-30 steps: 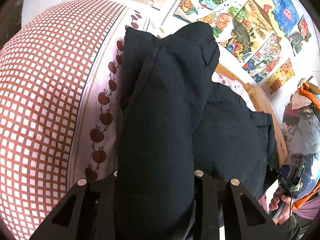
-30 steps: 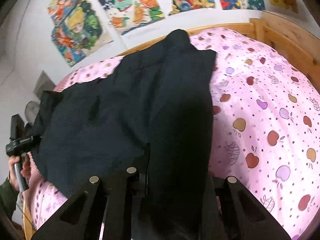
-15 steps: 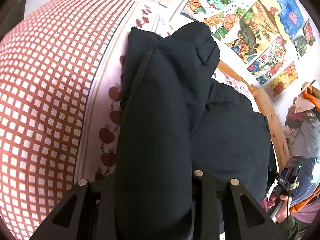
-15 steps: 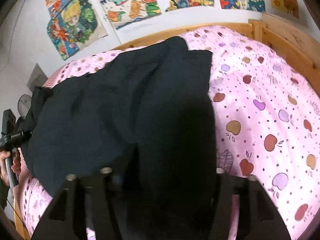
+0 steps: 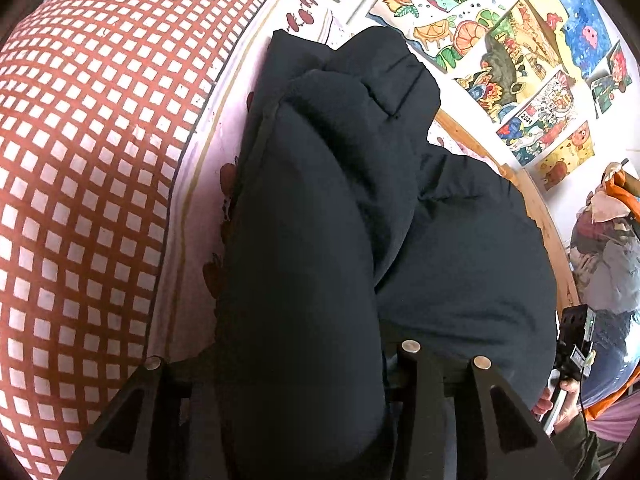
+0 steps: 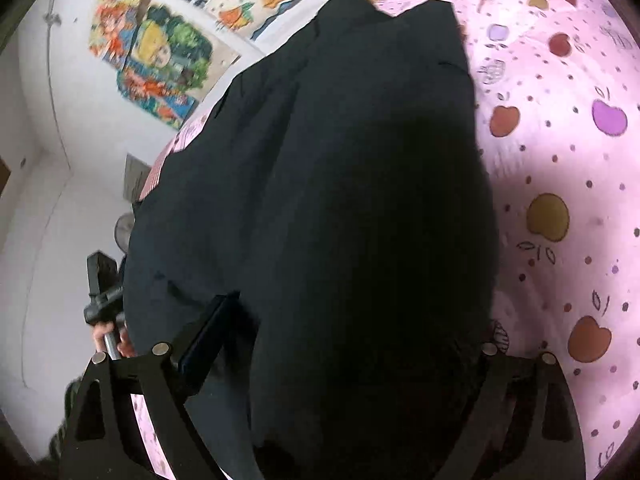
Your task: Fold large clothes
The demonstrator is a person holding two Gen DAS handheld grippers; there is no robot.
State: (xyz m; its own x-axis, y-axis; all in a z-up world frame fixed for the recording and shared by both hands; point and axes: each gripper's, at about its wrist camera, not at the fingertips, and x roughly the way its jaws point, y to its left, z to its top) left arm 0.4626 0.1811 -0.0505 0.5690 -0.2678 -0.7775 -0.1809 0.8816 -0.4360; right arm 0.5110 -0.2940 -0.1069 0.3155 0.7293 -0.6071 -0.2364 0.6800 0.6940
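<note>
We've just laid the folded dark jacket (image 6: 360,208) on the pink bed (image 6: 560,160). Right gripper (image 6: 332,360) is opening wide off it, left gripper (image 5: 304,364) easing open around its fold.

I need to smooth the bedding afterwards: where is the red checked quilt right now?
In the left wrist view, the red checked quilt fills the left side, beside the dark jacket lying on the bed.

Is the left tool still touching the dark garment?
Touching. The left wrist view shows the dark garment filling the opening left tool, fabric against both fingers.
</note>
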